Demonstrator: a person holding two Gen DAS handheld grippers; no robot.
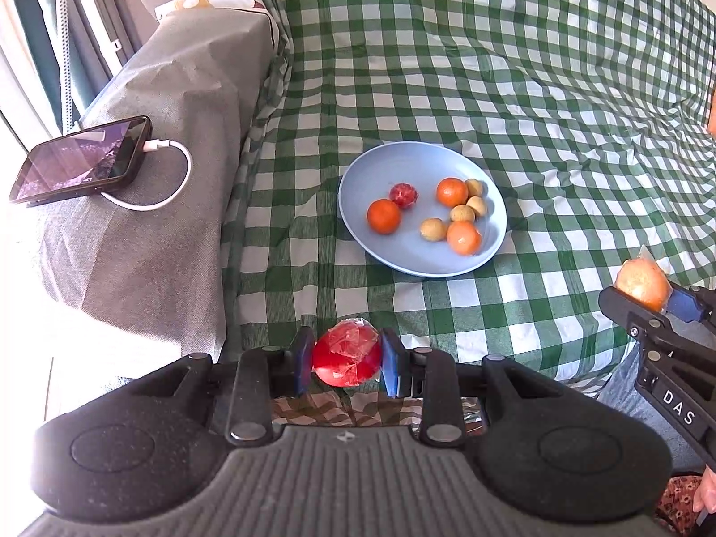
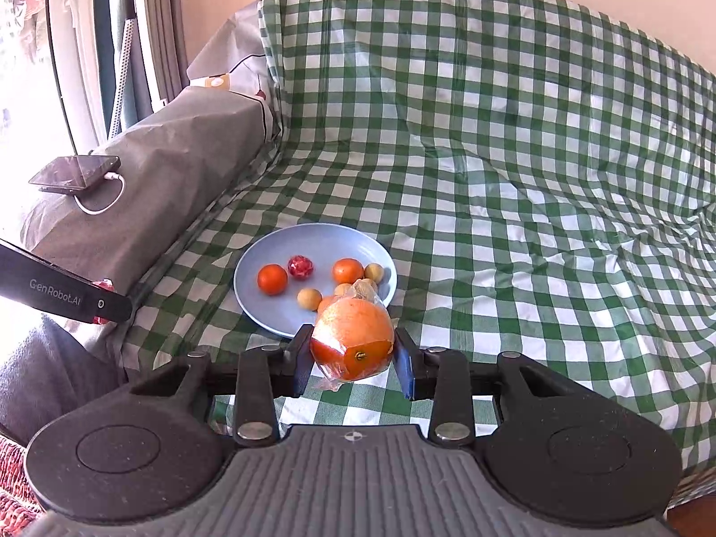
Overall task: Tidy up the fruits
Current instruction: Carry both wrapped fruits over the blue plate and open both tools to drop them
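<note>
My left gripper [image 1: 345, 360] is shut on a red fruit in clear wrap [image 1: 347, 358], held above the near edge of the checked cloth. My right gripper [image 2: 353, 353] is shut on a wrapped orange [image 2: 353, 340], just in front of the plate's near rim; the same wrapped orange [image 1: 642, 284] shows at the right edge of the left wrist view. A pale blue plate [image 1: 380, 250] [image 2: 255, 295] lies on the cloth with several fruits: two oranges [image 1: 384, 216] [image 1: 452, 191], a wrapped orange [image 1: 464, 237], a small wrapped red fruit [image 1: 403, 195] and several small tan round fruits [image 1: 434, 229].
A green and white checked cloth [image 1: 514, 89] covers the seat and its back. To the left, a grey padded armrest [image 1: 156, 156] carries a phone [image 1: 80, 161] with a white cable [image 1: 174, 170] plugged in. A window and curtains lie beyond it.
</note>
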